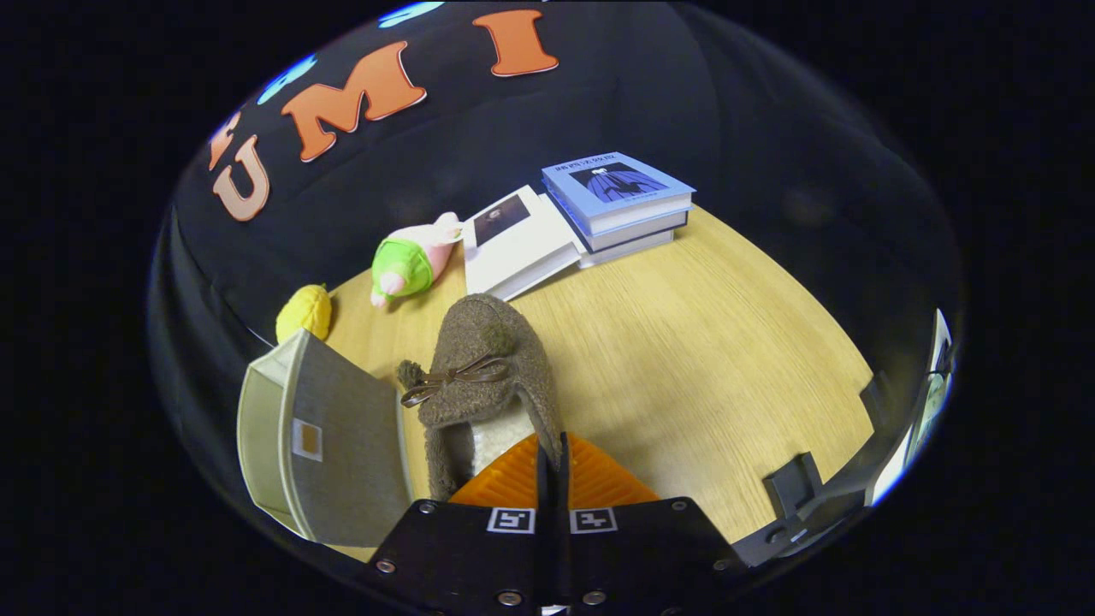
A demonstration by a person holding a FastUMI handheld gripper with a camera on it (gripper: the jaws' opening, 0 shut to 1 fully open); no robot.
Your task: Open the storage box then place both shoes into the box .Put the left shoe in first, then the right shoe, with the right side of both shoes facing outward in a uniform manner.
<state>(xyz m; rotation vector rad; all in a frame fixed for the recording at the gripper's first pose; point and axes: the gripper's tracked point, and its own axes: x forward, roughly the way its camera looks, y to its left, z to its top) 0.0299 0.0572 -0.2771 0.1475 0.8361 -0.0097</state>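
Holding a brown shoe [488,368], the gripper [552,466] hangs beside the storage box [321,441].

Brown fuzzy shoe [492,368] with cream fleece lining and a dark brown bow. Grey-beige storage box [321,445] at nine o'clock from it. Yellow plush toy [304,311] at ten. Green-and-pink plush [412,261] at eleven. Pale blue book [618,190] on a white one at one. Light wood-grain table [719,359].

Hand-held gripper [552,466], black screwed body plates, two square coded markers, ribbed pads
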